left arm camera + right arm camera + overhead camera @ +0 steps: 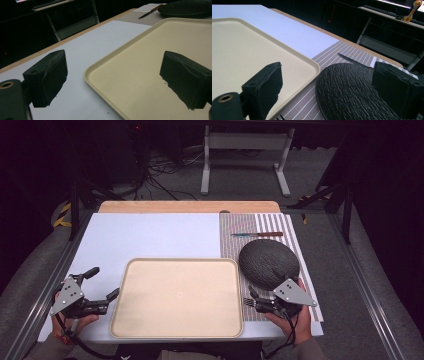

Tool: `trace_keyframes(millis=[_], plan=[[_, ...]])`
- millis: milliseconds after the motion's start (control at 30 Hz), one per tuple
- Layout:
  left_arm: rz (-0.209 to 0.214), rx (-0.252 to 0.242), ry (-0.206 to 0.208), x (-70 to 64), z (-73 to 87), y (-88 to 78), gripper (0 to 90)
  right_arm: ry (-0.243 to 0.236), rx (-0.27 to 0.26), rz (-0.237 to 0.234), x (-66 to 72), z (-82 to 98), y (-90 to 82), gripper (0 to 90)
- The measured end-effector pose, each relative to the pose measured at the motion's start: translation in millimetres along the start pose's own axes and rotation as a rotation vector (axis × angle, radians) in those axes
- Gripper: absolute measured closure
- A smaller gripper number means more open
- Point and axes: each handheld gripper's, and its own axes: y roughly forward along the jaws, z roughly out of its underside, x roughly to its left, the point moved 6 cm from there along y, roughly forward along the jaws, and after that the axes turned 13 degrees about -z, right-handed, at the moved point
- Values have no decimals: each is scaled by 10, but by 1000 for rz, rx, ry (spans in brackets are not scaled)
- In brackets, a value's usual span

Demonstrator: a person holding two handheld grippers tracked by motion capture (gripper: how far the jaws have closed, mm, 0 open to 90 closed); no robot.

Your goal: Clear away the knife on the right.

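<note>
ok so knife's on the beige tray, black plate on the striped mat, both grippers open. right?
One thing is off: the knife lies on the striped mat, beyond the black plate, not on the beige tray. The high view shows it. Left gripper and right gripper are open.

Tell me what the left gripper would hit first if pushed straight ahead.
Probably the near-left rim of the beige rectangular plastic tray: the open left gripper straddles that edge, one jaw over the white table. Height is unclear.

High view looks down from above; both gripper views skim low, sharing the tray [177,296], perhaps its rim.
</note>
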Motion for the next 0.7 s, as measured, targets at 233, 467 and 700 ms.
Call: trace_keyframes(millis=[233,467,700], plan=[[14,-8,31,-40,-19,1,67,10,22,13,-17,30,44,104],[31,-7,52,-85,-16,-3,56,-3,25,31,-42,22,52,107],[29,1,69,-80,7,-6,61,41,34,12,-144,-30,64,136]])
